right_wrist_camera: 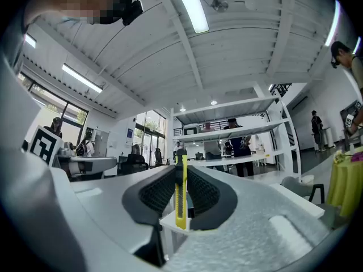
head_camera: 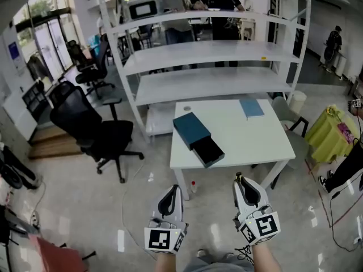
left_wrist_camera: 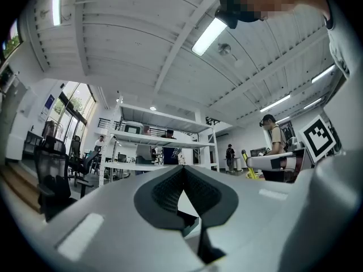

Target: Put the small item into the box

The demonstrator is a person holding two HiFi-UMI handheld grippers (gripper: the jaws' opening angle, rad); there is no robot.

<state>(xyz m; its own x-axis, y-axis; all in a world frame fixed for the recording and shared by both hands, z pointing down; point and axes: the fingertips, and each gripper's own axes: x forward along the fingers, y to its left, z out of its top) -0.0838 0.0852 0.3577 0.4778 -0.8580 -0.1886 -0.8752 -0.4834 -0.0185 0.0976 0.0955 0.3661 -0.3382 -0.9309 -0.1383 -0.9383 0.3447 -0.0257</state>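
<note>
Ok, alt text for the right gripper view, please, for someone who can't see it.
The right gripper is closed on a slim yellow utility knife, held upright between its dark pads. Beyond stands a white shelving rack with people behind it, under a white ceiling with strip lights.

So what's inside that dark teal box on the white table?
The dark teal box has its black tray slid partly out, and the part that shows looks empty. The rest of the tray is covered by the box itself, so it cannot be seen.
</note>
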